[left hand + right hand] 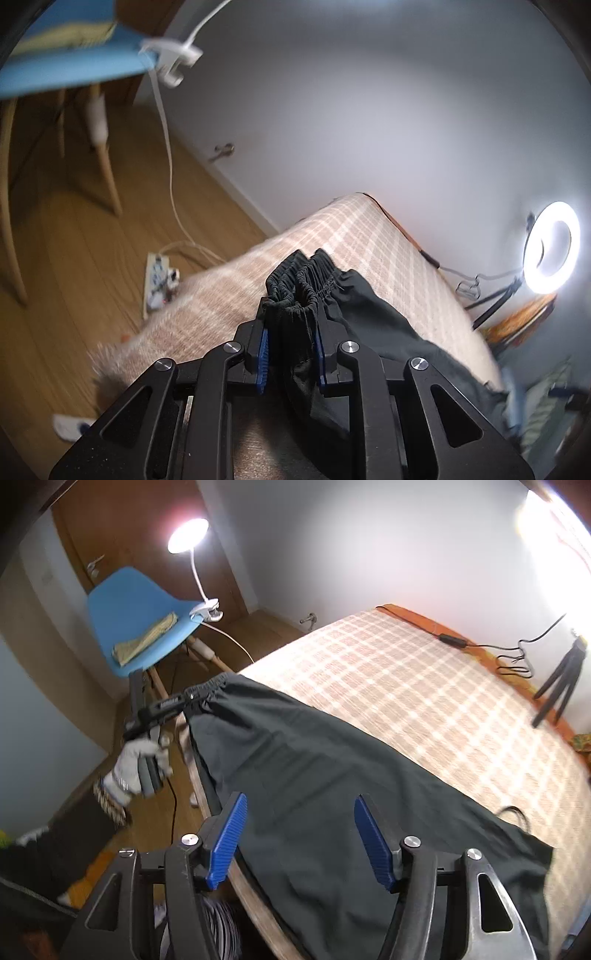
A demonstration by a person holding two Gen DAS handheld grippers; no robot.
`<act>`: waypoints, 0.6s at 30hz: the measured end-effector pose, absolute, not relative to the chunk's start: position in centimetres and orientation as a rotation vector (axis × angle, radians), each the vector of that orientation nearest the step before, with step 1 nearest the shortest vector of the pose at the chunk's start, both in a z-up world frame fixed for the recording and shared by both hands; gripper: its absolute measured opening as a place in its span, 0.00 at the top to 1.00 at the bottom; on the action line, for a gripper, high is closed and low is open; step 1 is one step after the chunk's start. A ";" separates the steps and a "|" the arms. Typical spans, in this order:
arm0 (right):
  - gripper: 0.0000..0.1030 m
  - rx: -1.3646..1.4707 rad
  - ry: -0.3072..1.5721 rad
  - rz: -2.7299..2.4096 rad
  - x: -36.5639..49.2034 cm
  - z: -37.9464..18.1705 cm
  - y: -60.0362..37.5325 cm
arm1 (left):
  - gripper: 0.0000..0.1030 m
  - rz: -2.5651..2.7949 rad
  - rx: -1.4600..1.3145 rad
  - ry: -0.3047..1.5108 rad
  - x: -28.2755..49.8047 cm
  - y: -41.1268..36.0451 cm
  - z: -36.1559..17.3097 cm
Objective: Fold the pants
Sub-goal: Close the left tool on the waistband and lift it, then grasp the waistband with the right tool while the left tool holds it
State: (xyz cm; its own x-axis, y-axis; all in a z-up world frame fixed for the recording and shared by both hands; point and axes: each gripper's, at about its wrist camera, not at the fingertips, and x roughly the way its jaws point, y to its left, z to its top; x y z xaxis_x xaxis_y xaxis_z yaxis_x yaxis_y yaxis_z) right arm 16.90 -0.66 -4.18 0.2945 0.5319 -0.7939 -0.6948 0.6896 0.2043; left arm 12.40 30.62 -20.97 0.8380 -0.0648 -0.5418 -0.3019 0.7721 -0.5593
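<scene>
The black pants (317, 775) lie spread along the near edge of the plaid-covered bed (424, 686), the leg ends toward the lower right. In the left wrist view my left gripper (291, 308) is shut on the bunched elastic waistband (306, 275), cloth pinched between its blue pads. The right wrist view shows that same left gripper (184, 698) at the waistband corner (214, 684), held by a gloved hand (136, 768). My right gripper (300, 799) hovers above the middle of the pants, jaws wide apart, open, with nothing between its blue pads (227, 836).
A blue chair (129, 602) with a folded cloth and a clip-on lamp (205, 609) stands on the wooden floor left of the bed. A ring light (550, 247) on a tripod (561, 679) and cables sit at the bed's far side. A power strip (157, 277) lies on the floor.
</scene>
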 end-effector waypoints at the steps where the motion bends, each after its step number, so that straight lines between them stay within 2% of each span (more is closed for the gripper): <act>1: 0.37 -0.163 0.983 0.834 17.4 -4.8 -0.2 | 0.84 0.137 -0.647 0.568 12.5 30.2 -20.5; 8: 0.38 -0.033 1.042 0.808 21.1 -10.0 2.9 | 0.84 0.115 -0.292 0.562 13.3 25.0 -17.2; 18: 0.37 0.211 1.113 0.892 24.9 -12.6 4.9 | 0.84 -0.038 0.176 0.534 12.3 12.8 -16.6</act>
